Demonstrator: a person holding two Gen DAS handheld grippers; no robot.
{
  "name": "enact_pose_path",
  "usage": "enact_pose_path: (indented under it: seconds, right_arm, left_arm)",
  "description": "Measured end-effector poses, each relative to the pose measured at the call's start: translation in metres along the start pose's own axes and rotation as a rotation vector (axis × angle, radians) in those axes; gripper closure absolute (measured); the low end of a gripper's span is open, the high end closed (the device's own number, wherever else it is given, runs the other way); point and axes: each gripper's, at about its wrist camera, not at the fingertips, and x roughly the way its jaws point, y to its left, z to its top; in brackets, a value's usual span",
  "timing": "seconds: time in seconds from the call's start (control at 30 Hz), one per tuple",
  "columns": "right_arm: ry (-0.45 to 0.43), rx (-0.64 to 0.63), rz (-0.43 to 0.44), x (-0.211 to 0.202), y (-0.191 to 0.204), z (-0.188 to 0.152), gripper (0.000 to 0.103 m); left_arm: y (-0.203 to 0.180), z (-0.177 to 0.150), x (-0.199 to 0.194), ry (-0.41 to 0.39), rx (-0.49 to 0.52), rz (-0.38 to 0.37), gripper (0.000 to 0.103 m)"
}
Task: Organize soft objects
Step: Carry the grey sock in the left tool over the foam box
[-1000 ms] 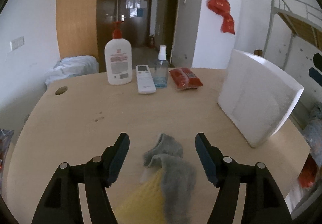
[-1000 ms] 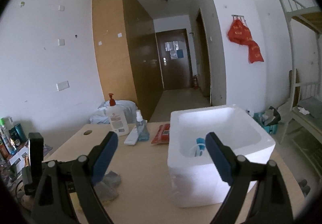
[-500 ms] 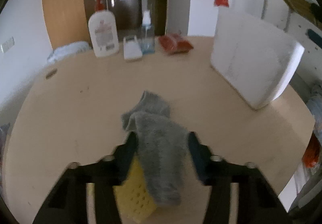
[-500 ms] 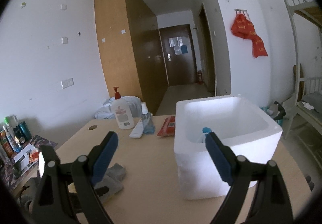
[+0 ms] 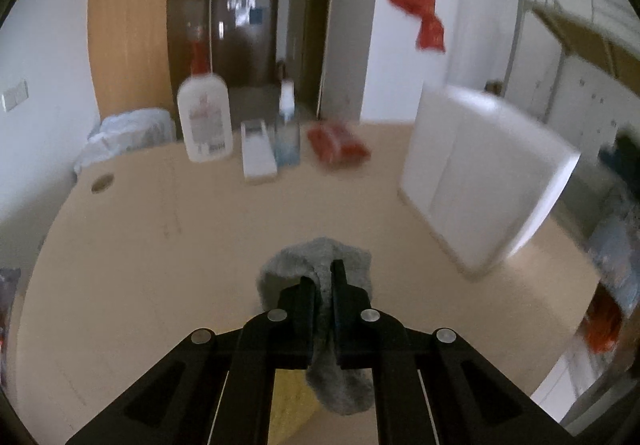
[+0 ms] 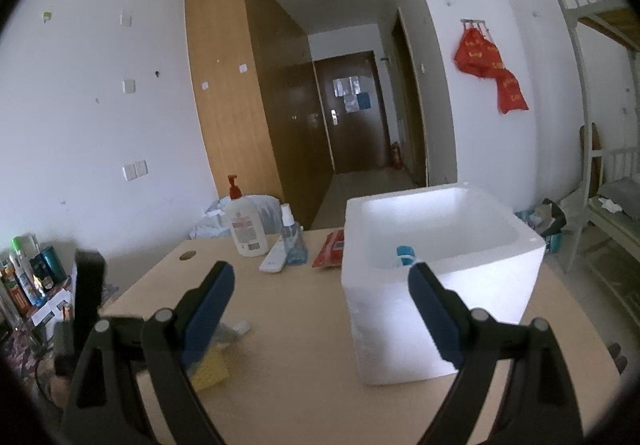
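My left gripper (image 5: pixel 323 281) is shut on a grey sock (image 5: pixel 320 265) and holds it just above the wooden table (image 5: pixel 160 265). The sock hangs down between the fingers over a yellow sponge (image 5: pixel 290 401). The white foam box (image 5: pixel 476 173) stands to the right, apart from the sock. In the right wrist view my right gripper (image 6: pixel 320 291) is open and empty, above the table in front of the foam box (image 6: pixel 440 277), which holds a blue item (image 6: pixel 406 253). The yellow sponge (image 6: pixel 210 367) lies at the lower left there.
At the table's far edge stand a white pump bottle (image 5: pixel 205 113), a white remote (image 5: pixel 258 155), a clear spray bottle (image 5: pixel 287 133) and a red packet (image 5: pixel 338 145). A cable hole (image 5: pixel 102 181) is at the table's left. A bunk bed (image 6: pixel 600 125) stands at the right.
My left gripper has closed on the grey sock and lifted it off the table, above the yellow sponge. The right gripper has stayed open and drifted slightly.
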Motion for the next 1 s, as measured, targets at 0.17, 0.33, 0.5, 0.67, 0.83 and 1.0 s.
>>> enact_pose_path:
  seconds: [0.17,0.33,0.5,0.67,0.83,1.0]
  right_arm:
    - [-0.022,0.006,0.0,-0.01,-0.001,0.001,0.012]
    - [-0.039,0.005,0.005,-0.02,0.0,0.0,0.012]
    - [-0.057,-0.009,-0.002,-0.032,0.003,-0.004,0.012]
    - [-0.073,-0.006,-0.033,-0.046,-0.003,-0.006,0.012]
    - [-0.085,0.029,-0.073,-0.061,-0.02,-0.012,0.012]
    - [-0.097,0.033,-0.086,-0.067,-0.026,-0.012,0.012]
  left_arm:
    - [-0.007,0.027,-0.03,-0.098,0.0,-0.007,0.096]
    - [-0.026,0.037,-0.041,-0.141,0.018,-0.016,0.096]
    - [-0.05,0.043,-0.054,-0.18,0.045,-0.04,0.096]
    - [-0.078,0.055,-0.062,-0.217,0.085,-0.092,0.096]
    - [-0.112,0.072,-0.065,-0.24,0.132,-0.151,0.096]
    - [-0.137,0.082,-0.062,-0.254,0.166,-0.184,0.096]
